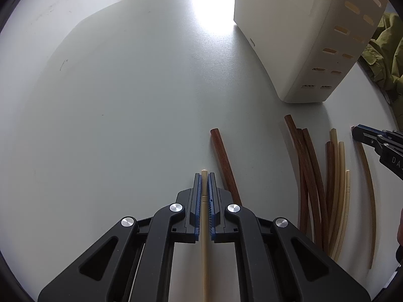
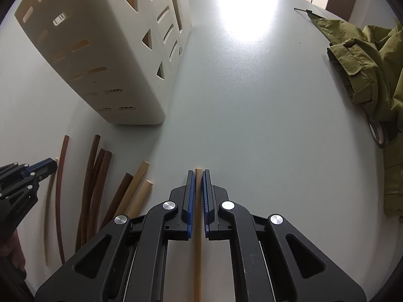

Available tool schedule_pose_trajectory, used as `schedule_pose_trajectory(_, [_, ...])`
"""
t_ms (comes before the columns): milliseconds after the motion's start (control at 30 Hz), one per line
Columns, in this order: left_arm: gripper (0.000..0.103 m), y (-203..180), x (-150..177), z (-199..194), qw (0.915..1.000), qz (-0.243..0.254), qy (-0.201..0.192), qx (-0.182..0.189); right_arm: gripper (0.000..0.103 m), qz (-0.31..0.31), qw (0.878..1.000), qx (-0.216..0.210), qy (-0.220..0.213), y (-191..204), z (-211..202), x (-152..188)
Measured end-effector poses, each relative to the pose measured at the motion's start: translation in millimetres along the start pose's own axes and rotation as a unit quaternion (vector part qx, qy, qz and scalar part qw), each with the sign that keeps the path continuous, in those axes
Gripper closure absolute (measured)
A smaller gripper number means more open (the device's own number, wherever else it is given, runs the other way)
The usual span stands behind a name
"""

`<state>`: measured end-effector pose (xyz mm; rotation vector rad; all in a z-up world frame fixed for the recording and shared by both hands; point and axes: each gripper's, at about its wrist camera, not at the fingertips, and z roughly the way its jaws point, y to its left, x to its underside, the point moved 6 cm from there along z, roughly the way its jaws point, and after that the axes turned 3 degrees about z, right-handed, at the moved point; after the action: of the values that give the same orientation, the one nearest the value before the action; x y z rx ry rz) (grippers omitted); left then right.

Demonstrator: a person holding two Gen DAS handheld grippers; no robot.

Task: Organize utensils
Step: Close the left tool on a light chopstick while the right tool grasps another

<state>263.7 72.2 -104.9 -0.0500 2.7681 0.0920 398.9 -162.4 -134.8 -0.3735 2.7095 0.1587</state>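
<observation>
- the left gripper [image 1: 204, 176], low centre of the left wrist view, has its jaws pinched on a pale chopstick [image 1: 205, 251] that runs down between them.
- the right gripper [image 2: 199, 173], low centre of the right wrist view, is likewise clamped on a tan chopstick [image 2: 198, 264].
- the other chopsticks [image 1: 314, 176], dark and pale, lie loose on the table [image 1: 126, 100] at lower right of the left view, just below the white holder [image 1: 289, 50] at upper right.
- to do this step well, i'd lift each stick straight up and keep the grip firm so it does not swivel.
- i'd then tip the point down and aim for an open slot at the holder's top, one hand at a time.
</observation>
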Motion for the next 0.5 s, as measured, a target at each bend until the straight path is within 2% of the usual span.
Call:
schedule_pose_trajectory(167, [0.099,-8,2,-19,0.9996,0.01,-0.025,-0.001,0.096,0.0,1.0,-0.005,-0.017,-1,-7,-6])
schedule_pose_trajectory(300, [0.099,-18,-5,-47,0.9974,0.01,-0.071,0.006,0.096,-0.009,0.999,-0.013,-0.05,-1,-23,-20])
schedule_pose_trajectory(500, [0.099,-29,-21,-95,0.9904,0.013,-0.136,0.019,0.096,-0.025,0.993,-0.052,-0.099,11,-56,-31])
